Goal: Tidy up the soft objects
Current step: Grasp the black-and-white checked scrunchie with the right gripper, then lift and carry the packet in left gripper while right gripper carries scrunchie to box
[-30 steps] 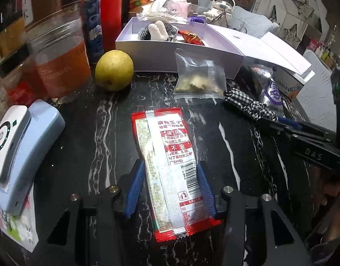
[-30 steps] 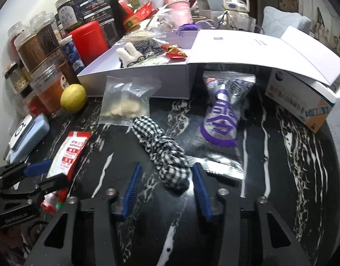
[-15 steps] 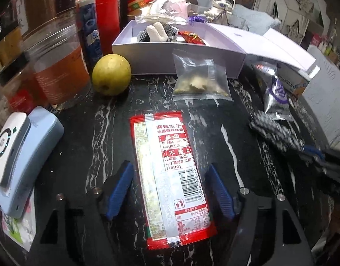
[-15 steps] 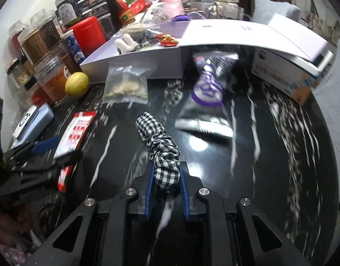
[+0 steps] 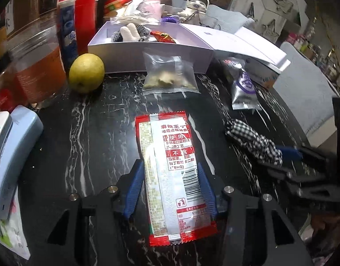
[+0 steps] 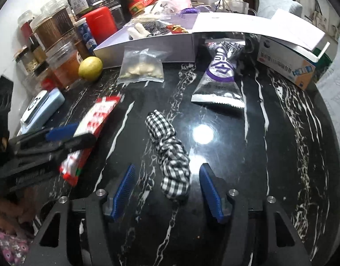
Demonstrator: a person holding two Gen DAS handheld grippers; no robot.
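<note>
Nearest, left gripper (image 5: 170,190) clamped on red snack packet (image 5: 172,166), blue pads pressed against both long edges near the barcode end. Packet flat and glossy, red border, silver-white middle panel with red printed blocks, crimped ends, lying lengthwise on black marble tabletop (image 5: 92,133). Seen from the right wrist view, same packet (image 6: 92,124) tilted, partly hidden behind the left gripper's black fingers.

Likewise close in, right gripper (image 6: 167,190) with jaws opening, blue pads standing clear on either side of black-and-white checked scrunchie (image 6: 170,153). Scrunchie soft, bunched and stretched into a long crumpled strip, near end between the pads but untouched, far end pointing away across the tabletop.

Farther out, silver-and-purple snack pouch (image 6: 218,77) lying flat, well apart from the scrunchie. Beside it to the left, clear zip bag (image 6: 141,68) of pale lumpy pieces, leaning against the front wall of open white box (image 6: 152,48). Yellow-green fruit (image 6: 90,68) just left of the bag, near the box corner.

Inside the box, a white plush piece (image 5: 132,32), checked fabric and red wrapped candy (image 5: 163,37). Beyond, clear jars (image 6: 63,64) and a red container (image 6: 101,24).
</note>
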